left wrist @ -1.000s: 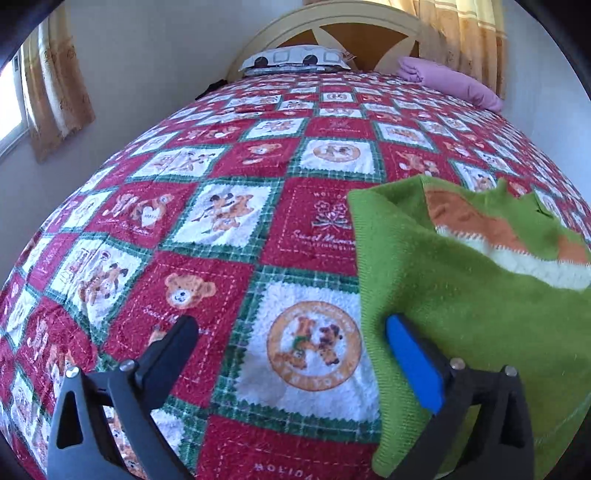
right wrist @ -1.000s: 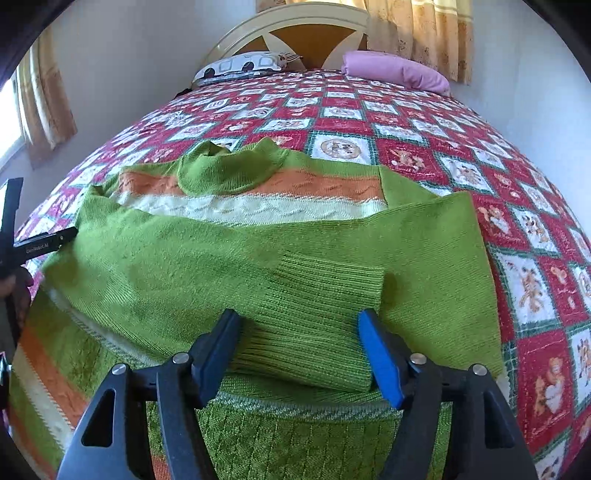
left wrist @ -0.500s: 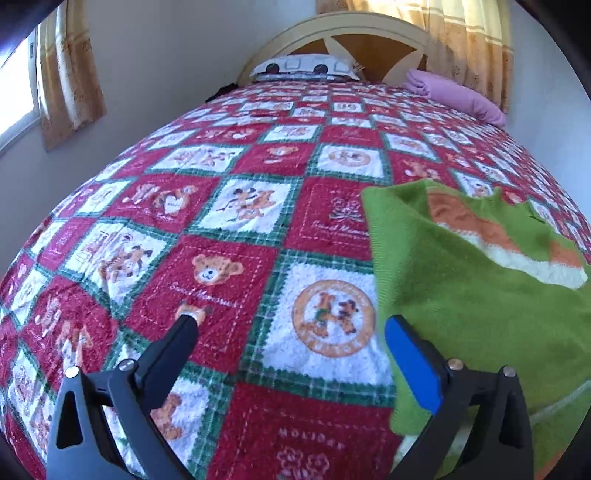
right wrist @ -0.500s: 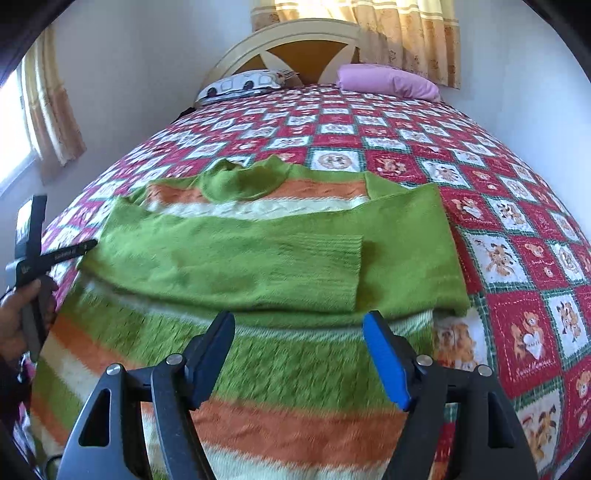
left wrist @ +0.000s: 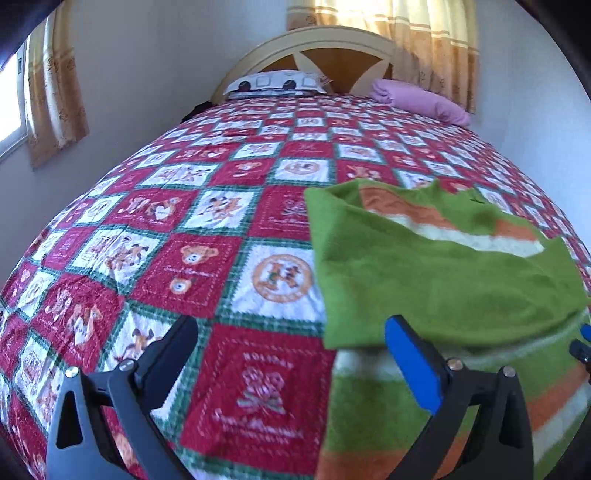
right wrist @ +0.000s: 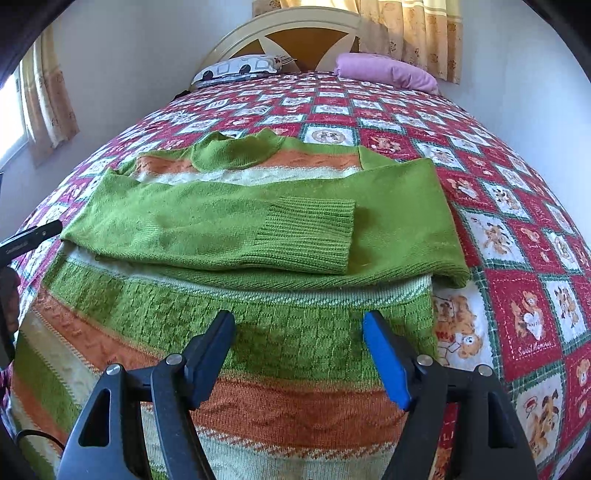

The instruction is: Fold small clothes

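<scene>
The left gripper is hanging with its jaws wide apart, nothing between them, tilting downward. The right gripper is also pointing steeply down, its jaws standing open and empty, having just been opening a little. At the right view's left edge, part of the left gripper is showing

A quilted bed with arched headboard stands between white walls and sunlit curtains.
</scene>
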A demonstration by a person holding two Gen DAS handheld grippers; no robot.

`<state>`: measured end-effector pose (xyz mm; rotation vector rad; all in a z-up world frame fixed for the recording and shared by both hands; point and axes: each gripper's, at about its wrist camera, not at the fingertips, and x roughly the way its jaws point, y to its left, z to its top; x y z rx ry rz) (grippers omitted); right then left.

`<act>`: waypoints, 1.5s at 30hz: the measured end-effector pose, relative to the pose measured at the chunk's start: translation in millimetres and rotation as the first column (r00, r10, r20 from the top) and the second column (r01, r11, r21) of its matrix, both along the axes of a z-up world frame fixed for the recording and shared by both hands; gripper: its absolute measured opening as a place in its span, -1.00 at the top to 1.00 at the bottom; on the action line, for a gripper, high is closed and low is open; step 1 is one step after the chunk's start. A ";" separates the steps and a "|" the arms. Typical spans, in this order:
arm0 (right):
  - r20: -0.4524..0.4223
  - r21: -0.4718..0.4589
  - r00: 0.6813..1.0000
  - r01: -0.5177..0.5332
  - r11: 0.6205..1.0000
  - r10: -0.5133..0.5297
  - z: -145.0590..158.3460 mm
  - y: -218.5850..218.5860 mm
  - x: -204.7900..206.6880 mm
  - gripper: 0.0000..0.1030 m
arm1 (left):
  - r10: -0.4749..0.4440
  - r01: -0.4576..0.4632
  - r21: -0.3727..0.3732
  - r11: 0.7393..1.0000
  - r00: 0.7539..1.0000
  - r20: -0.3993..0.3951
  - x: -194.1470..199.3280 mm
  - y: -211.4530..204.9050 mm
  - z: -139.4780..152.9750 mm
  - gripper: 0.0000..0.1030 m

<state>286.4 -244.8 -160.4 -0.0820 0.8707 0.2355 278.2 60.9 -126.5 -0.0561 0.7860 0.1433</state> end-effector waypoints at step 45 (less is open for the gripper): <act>-0.015 -0.077 0.995 -0.099 0.992 0.098 42.4 -26.9 -189.7 -0.43 | -0.253 0.252 -0.073 0.965 0.968 -0.003 -205.9 -22.6 12.0 -1.00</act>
